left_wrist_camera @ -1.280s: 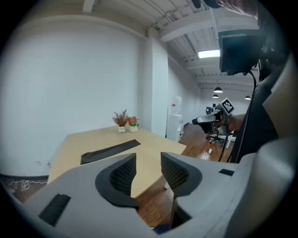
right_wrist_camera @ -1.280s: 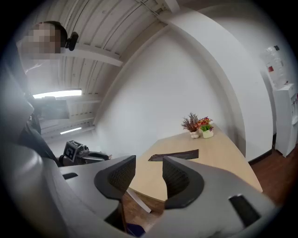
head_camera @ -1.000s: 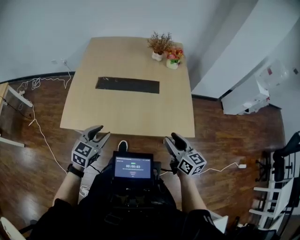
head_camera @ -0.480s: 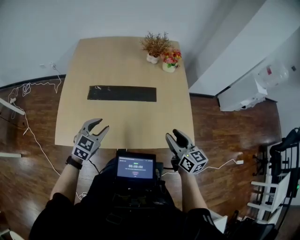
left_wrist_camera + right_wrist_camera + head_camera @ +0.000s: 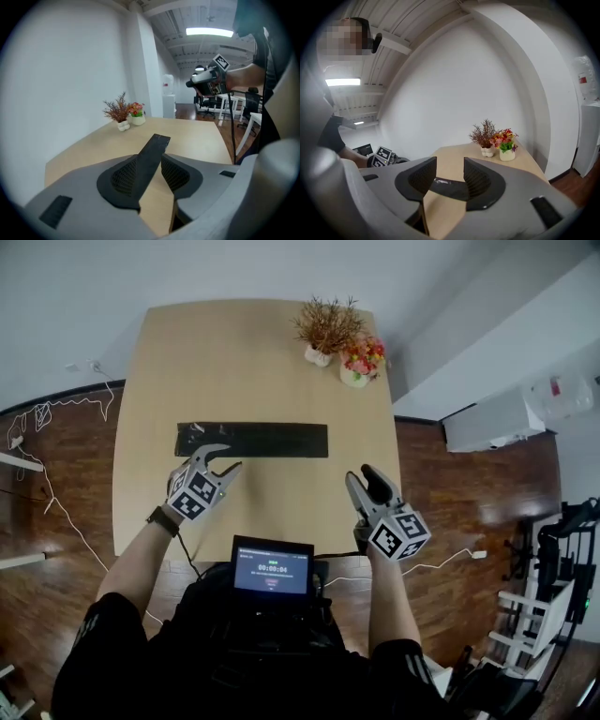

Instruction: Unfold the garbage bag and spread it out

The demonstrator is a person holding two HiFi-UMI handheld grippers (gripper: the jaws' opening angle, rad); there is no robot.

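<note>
The garbage bag [image 5: 253, 440] is a folded black strip lying flat across the middle of the wooden table [image 5: 253, 352]. My left gripper [image 5: 225, 457] hovers at the strip's near edge, close to its left end. Its jaws are closing, and the pads do not press on anything. In the left gripper view the bag [image 5: 157, 145] runs away through the gap of that gripper [image 5: 157, 164]. My right gripper [image 5: 364, 476] stands open over the table's near right part, short of the bag [image 5: 447, 187], which shows beyond its jaws [image 5: 450, 176].
A pot of dried twigs [image 5: 323, 329] and a pot of red flowers [image 5: 361, 360] stand at the table's far right corner. A small screen [image 5: 272, 568] sits at my chest. Cables [image 5: 56, 409] lie on the wood floor to the left.
Both grippers have moved forward from the table's near edge to over the tabletop. The left one has come up to the bag's left end. The bag has not moved.
</note>
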